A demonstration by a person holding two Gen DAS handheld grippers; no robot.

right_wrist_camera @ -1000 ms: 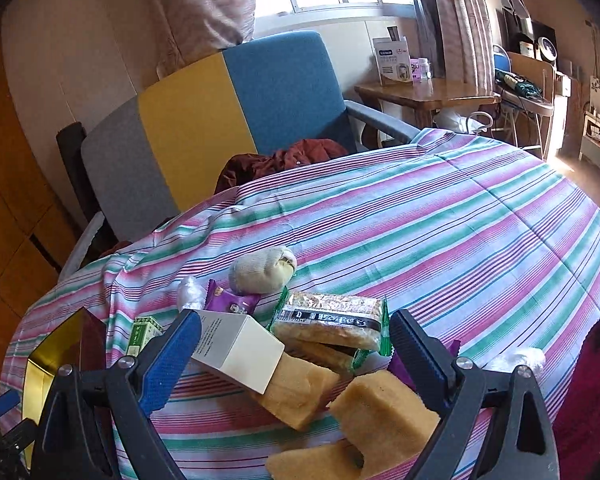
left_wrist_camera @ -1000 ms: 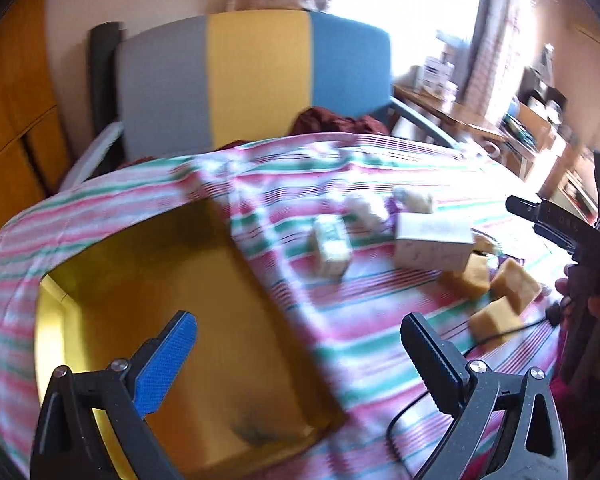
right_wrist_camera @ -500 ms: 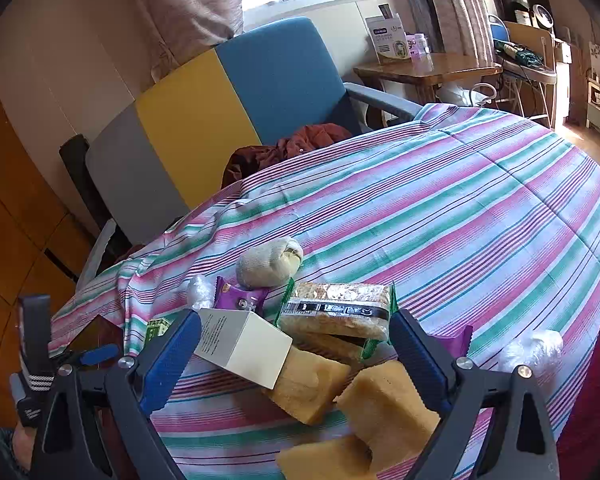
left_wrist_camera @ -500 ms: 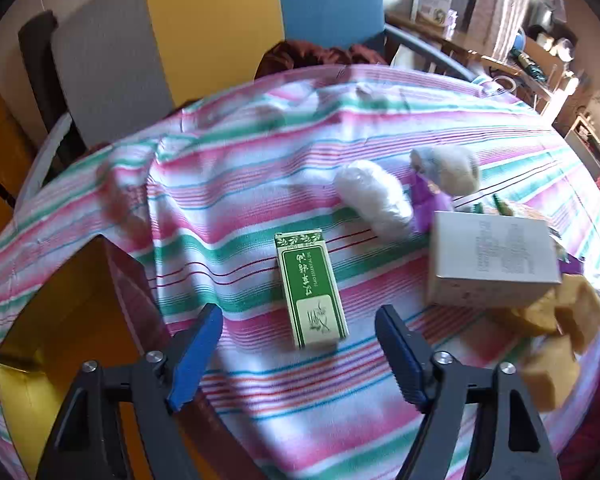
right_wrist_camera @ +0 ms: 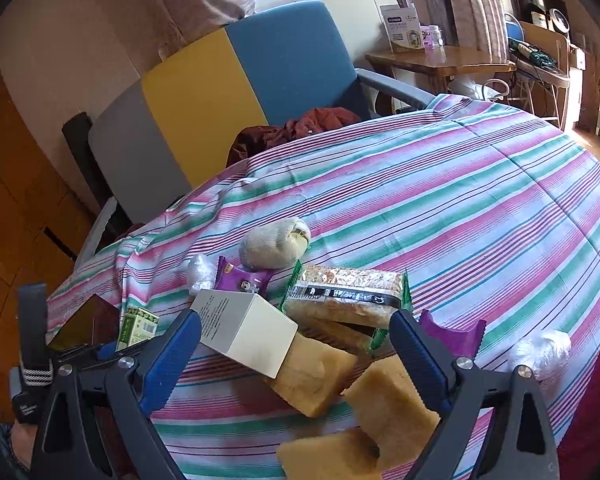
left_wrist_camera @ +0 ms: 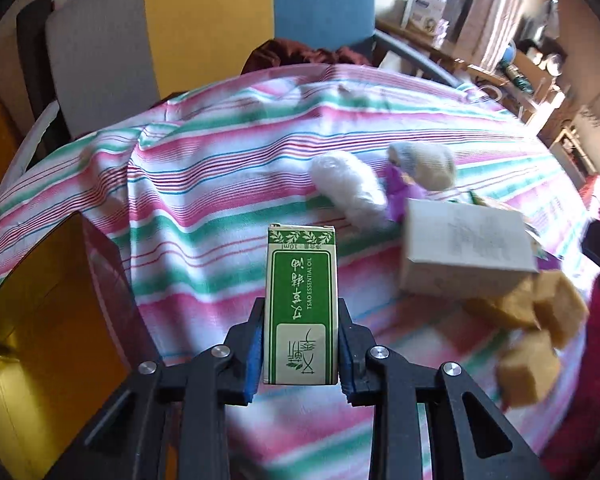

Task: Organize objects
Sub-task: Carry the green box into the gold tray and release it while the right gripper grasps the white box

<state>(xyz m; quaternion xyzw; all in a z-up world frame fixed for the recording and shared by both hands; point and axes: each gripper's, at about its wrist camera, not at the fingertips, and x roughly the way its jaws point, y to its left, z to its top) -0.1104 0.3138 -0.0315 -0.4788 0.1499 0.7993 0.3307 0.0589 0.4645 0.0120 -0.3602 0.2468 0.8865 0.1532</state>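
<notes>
While my right gripper (right_wrist_camera: pixel 294 354) hangs spread over the sponges (right_wrist_camera: pixel 314 376), my left gripper (left_wrist_camera: pixel 300 344) has just closed, fingers pinching the green essential-oil box (left_wrist_camera: pixel 301 304), white carton (left_wrist_camera: pixel 466 250) at two o'clock.

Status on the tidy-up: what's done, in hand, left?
Done: nothing visibly put away; what shows of the gold box looks empty. In hand: left gripper has just closed on the green essential-oil carton. Left: white box, sponges, snack packs, sock ball. Right gripper open over the pile.
</notes>
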